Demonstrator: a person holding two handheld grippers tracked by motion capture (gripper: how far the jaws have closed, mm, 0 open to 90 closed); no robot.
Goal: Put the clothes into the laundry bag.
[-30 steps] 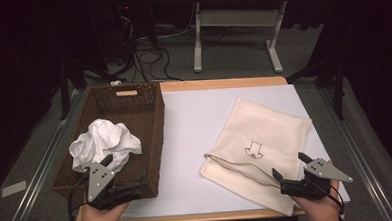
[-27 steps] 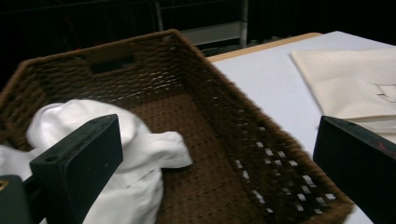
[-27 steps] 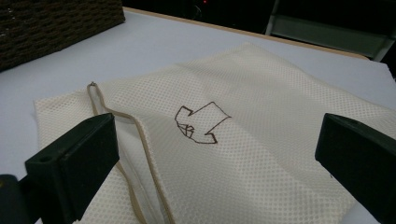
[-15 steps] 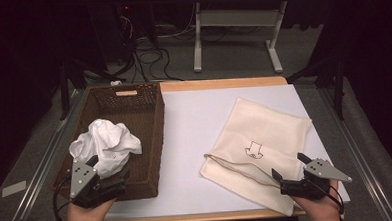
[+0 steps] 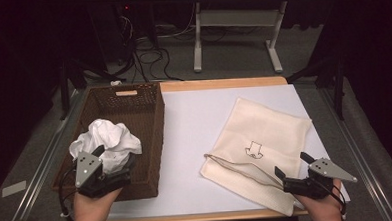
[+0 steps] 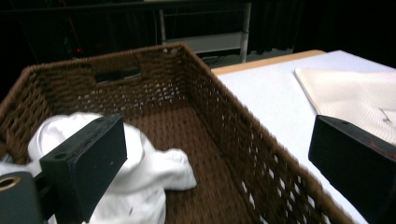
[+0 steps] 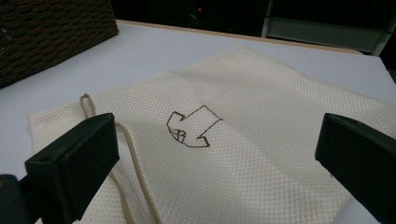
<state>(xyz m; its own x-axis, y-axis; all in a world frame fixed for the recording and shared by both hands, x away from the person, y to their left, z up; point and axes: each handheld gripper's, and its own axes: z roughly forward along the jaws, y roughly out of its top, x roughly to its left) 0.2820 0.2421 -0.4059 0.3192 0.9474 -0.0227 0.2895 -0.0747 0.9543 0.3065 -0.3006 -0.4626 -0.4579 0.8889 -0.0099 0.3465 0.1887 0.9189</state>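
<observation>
Left gripper (image 5: 113, 159), jaws wide open, over basket (image 5: 148, 100) near white cloth (image 5: 107, 139). Right gripper (image 5: 291, 169), jaws open, above mesh bag (image 5: 265, 127).

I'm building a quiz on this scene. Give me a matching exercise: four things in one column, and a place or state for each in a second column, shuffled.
Things:
1. white cloth
2. mesh bag
3. basket
4. left gripper

Places or states:
A. flat on the white sheet, right side
B. crumpled inside the basket
C. open, over the basket's near end
D. brown wicker, on the table's left

Pairs: 1-B, 2-A, 3-D, 4-C
</observation>
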